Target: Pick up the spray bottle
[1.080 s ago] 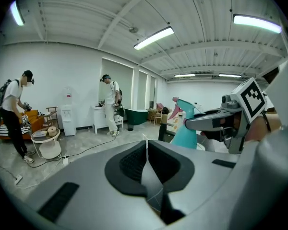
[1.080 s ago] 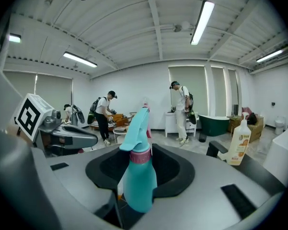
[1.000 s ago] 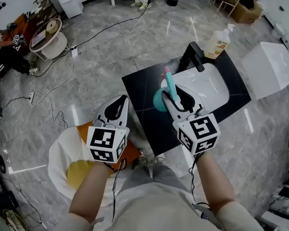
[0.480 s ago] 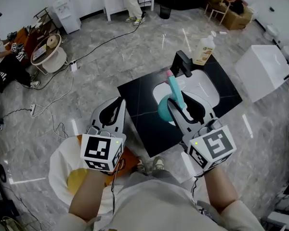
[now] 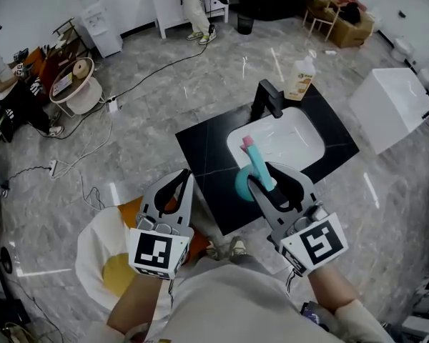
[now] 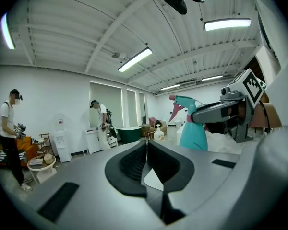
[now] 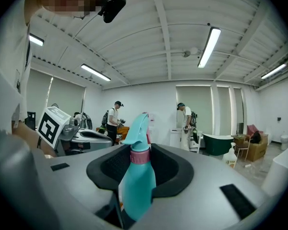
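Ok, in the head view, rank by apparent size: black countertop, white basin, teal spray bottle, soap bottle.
black countertop
white basin
teal spray bottle, soap bottle: spray bottle looks larger but is nearer the camera, so unsure.

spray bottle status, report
Right gripper shut on spray bottle, at its neck. Left gripper shut, empty. Bottle upright, over the black counter's near edge. Nothing in the way.

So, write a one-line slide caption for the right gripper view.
Right gripper shut on an upright teal spray bottle, people standing behind.
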`<state>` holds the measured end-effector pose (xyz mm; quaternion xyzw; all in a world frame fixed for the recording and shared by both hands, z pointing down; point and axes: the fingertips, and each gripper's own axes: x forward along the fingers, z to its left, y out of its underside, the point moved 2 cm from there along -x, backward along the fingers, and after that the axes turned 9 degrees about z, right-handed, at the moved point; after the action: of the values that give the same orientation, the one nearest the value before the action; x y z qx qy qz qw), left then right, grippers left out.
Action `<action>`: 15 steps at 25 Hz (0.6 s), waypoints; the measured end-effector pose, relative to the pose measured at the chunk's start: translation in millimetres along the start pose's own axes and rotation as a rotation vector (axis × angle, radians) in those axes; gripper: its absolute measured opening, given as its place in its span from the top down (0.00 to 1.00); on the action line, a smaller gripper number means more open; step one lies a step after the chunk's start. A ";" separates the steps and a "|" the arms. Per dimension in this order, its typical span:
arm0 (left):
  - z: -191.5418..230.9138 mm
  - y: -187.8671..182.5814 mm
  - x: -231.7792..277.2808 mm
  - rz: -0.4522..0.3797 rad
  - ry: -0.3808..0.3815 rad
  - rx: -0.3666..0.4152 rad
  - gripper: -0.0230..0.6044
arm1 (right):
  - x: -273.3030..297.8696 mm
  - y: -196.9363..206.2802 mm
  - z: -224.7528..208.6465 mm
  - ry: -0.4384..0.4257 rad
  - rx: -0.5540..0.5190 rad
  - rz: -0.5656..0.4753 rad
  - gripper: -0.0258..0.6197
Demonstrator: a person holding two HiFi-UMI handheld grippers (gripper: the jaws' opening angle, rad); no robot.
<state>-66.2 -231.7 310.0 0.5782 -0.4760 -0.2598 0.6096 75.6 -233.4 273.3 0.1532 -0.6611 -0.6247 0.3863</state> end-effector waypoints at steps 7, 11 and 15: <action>-11.1 17.3 -5.3 0.039 0.008 -0.015 0.92 | -1.0 11.5 9.5 -0.038 -0.001 0.024 0.72; -5.7 22.1 -1.6 0.064 -0.011 -0.024 0.92 | -1.1 12.4 9.8 -0.044 0.002 0.030 0.72; -3.5 21.3 2.2 0.076 -0.017 -0.027 0.92 | 0.4 15.7 6.3 -0.040 0.009 0.044 0.72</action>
<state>-67.1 -227.8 331.3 0.5494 -0.4992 -0.2477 0.6226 75.4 -226.5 288.8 0.1278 -0.6749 -0.6159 0.3859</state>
